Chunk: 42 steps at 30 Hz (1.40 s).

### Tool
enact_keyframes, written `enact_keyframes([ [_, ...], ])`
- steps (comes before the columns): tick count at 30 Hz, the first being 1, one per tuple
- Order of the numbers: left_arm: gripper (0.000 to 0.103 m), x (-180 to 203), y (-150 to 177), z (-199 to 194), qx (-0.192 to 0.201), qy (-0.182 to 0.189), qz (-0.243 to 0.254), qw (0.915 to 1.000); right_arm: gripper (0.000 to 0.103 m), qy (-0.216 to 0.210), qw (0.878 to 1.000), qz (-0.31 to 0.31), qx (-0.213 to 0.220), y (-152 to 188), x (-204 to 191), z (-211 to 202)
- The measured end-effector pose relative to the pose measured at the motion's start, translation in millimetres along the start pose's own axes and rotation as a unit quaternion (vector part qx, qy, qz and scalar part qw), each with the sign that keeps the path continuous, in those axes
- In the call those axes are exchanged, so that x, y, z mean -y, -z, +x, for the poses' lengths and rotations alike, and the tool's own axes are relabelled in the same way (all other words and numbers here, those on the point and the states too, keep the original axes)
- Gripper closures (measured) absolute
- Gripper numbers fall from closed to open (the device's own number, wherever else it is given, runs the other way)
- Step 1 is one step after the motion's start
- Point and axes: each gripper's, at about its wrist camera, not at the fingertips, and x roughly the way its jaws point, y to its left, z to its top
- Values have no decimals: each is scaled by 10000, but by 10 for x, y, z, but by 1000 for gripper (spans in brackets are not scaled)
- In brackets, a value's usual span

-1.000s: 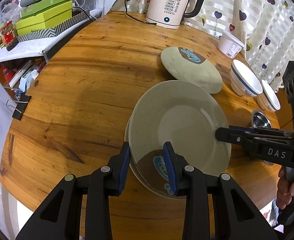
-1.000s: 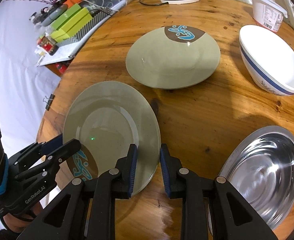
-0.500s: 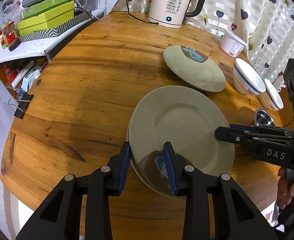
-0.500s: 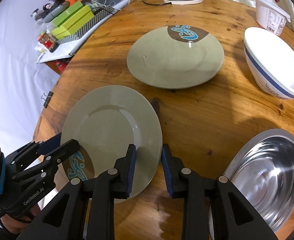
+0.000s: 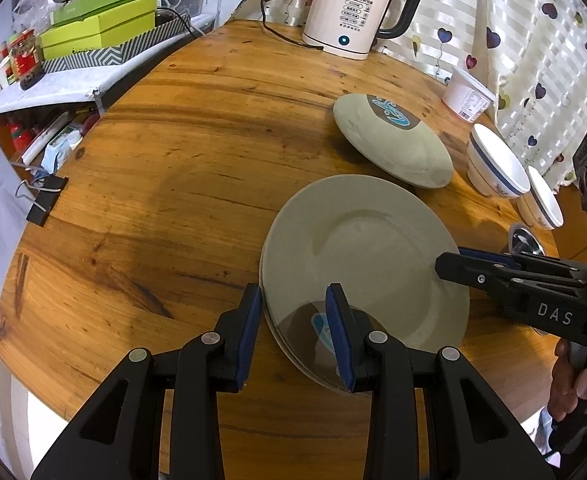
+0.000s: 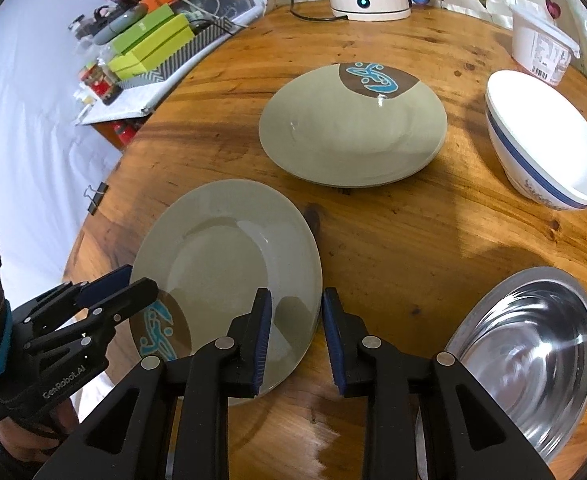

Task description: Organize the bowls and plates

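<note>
I've got both grippers' jaws straddling opposite rims of the near grey-green round ceramic plate, spread, not pinching, to seat it square on its stack.

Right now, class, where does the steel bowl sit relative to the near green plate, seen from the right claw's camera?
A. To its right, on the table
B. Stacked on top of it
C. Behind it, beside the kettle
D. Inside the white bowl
A: the steel bowl rests on the wooden table, right of the near green plate, apart from it.
</note>
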Motion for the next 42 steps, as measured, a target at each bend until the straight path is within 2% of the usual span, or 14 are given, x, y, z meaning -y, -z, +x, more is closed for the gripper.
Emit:
enact_keyframes([
  [10,68,-29,1,-21,27,53,-60,10000,77,49,10000,-68,24,-4,-46,2],
  [24,68,-92,-27,-116,198,127,-141,9996,76,-81,9992,-140,370,11,-84,-229],
  [26,68,-84,-48,-146,247,160,-117,9995,72,-93,9987,-175,474,20,-89,-292],
  [28,68,-76,-77,-177,292,212,-88,9993,54,-35,9981,-186,589,33,-92,-364],
  [34,68,1,-183,-242,388,312,101,9987,53,31,9963,-210,839,68,-102,-561],
  [42,68,142,-333,-243,420,466,347,9974,53,461,9930,-253,1062,82,-78,-702],
])
